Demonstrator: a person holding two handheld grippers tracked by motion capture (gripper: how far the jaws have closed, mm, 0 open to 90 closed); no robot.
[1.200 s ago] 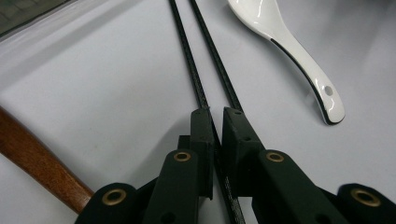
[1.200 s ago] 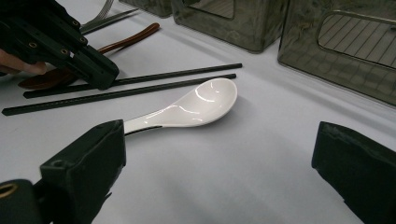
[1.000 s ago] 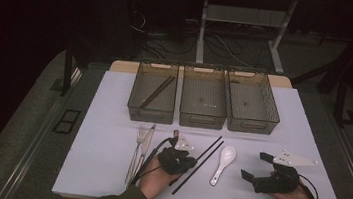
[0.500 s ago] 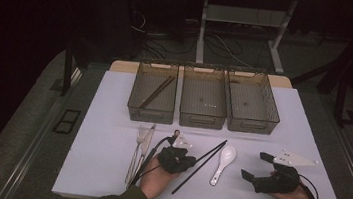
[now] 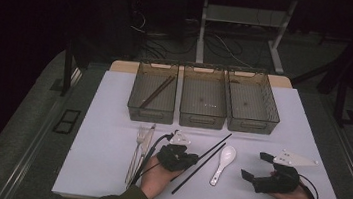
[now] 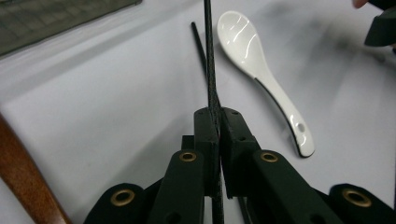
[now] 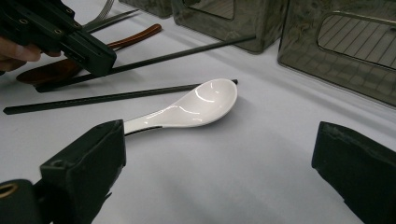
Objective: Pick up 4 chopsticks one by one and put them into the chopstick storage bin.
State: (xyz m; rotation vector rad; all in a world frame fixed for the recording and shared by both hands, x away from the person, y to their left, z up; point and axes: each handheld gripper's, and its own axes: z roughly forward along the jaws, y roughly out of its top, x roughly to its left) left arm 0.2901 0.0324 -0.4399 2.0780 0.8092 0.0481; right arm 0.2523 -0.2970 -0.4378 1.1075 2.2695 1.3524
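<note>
The person is holding the left gripper (image 5: 189, 157) low over the white surface (image 5: 106, 121), and its fingers (image 6: 205, 128) are pressing together on a black chopstick (image 6: 209, 56). In the left gripper view the stick is running straight up between the two pads, clamped near its middle, with its far part reaching out ahead of them. A second black chopstick (image 6: 198, 39) is lying on the surface just beside the held one, and a white ceramic spoon (image 6: 261, 79) is resting to the right of both, bowl away from the gripper and handle toward it. In the high view the pair of chopsticks is slanting from lower left to upper right, between the left gripper and the spoon.

The right gripper (image 5: 257, 171) is sitting well apart on the right side of the surface, in the person's right hand (image 5: 294, 196). Its fingers (image 7: 88, 163) are standing wide with nothing between them, and the spoon's handle is lying just beyond the left one in the right gripper view.

Three clear bins (image 5: 201, 118) are standing side by side at the far part of the surface; the left one is holding a pair of brown chopsticks (image 5: 158, 91). A fork (image 5: 137, 148) is lying to the left of the left gripper.
</note>
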